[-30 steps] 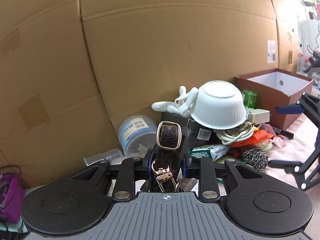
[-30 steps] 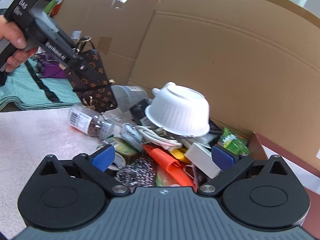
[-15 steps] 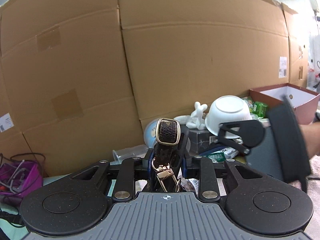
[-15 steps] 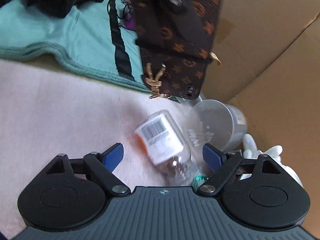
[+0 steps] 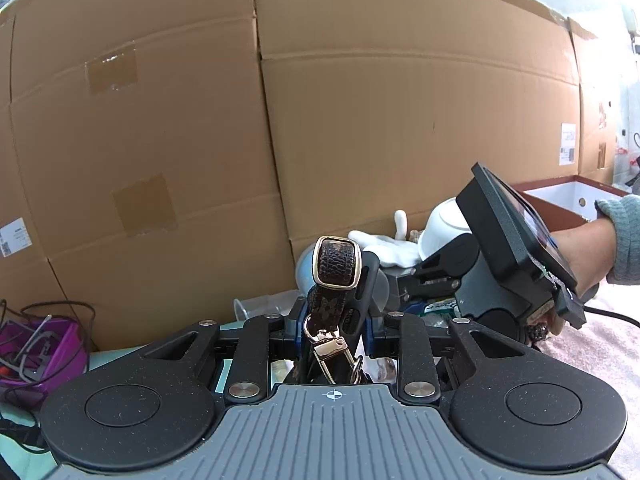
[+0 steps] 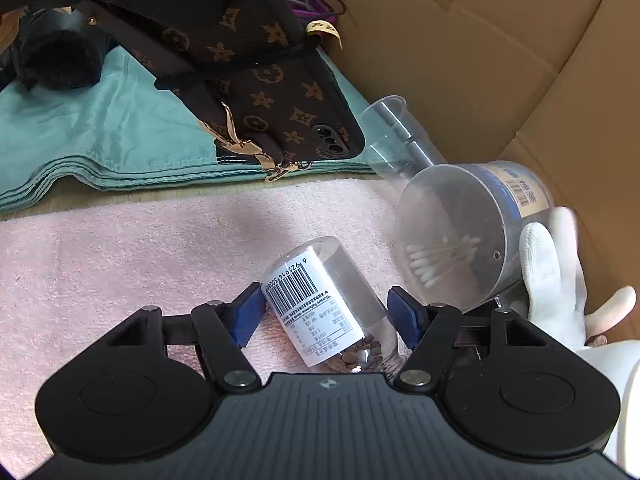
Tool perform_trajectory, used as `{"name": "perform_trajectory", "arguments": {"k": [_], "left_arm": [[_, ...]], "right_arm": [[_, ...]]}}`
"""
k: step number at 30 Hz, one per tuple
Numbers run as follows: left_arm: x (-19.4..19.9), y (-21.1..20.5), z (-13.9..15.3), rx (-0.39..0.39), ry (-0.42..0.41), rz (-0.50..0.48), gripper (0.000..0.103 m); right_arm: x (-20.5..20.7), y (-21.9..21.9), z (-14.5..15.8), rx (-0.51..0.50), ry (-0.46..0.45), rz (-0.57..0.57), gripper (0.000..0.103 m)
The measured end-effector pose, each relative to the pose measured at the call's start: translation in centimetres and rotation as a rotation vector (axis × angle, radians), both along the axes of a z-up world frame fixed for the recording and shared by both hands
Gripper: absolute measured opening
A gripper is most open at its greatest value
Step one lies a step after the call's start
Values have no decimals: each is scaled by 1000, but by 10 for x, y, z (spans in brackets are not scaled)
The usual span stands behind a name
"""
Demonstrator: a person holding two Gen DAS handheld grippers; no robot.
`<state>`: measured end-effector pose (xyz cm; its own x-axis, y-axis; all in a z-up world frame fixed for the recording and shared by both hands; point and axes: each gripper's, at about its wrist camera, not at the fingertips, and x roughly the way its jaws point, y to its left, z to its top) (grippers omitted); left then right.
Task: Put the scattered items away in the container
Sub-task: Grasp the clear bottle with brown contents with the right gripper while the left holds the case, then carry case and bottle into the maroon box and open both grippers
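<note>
- Gripping a brown monogram phone case (image 6: 288,96) by its strap, the left gripper (image 5: 335,312) has its jaws nearly together and holds the case up in the air above the folded teal cloth (image 6: 100,132) at the far left edge of the worktop
- Below it, the pink towel (image 6: 120,248) covers the worktop from the left edge rightwards
- A clear bottle (image 6: 320,304) with a white barcode label lies on its side on the towel, between the blue pads of the right gripper (image 6: 325,316); the jaws are closing, with a gap still showing at each side of the bottle
- Just right of the bottle lies a round clear tub of cotton swabs (image 6: 460,232), on its side against the cardboard wall (image 6: 480,60)
- A white glove (image 6: 552,272) lies at the right edge, touching the tub
- The brown container (image 5: 568,200) with a white inside stands at the far right, seen from the left wrist
</note>
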<state>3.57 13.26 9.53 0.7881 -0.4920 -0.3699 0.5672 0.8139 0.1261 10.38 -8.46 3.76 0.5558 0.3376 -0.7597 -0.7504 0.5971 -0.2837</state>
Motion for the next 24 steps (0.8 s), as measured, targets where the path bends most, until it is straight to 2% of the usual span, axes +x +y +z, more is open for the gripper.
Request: {"name": "perform_trajectory", "arguments": {"k": [7, 8, 9, 12, 14, 16, 19, 22, 24], "left_arm": [[-4, -5, 3, 8, 2, 0, 23], [-6, -6, 4, 7, 1, -3, 23], [-9, -8, 6, 7, 2, -5, 23], [-19, -17, 14, 18, 4, -34, 23], [-24, -26, 18, 19, 9, -30, 23], [-33, -34, 22, 30, 2, -38, 24], [-44, -47, 29, 35, 4, -57, 24], [-55, -67, 38, 30, -5, -77, 24], [-65, -88, 47, 35, -24, -118, 24]], "right_arm": [[-19, -1, 6, 28, 0, -3, 70], [-23, -2, 8, 43, -10, -7, 69], [-29, -3, 12, 61, -22, -11, 61], [-56, -19, 25, 151, -36, 0, 60], [-58, -31, 18, 172, -7, -38, 58], [-64, -36, 13, 177, -43, -65, 57], [-84, -58, 30, 302, -67, -100, 56], [-107, -80, 39, 319, -129, -126, 56], [-121, -101, 44, 371, -153, -164, 56]]}}
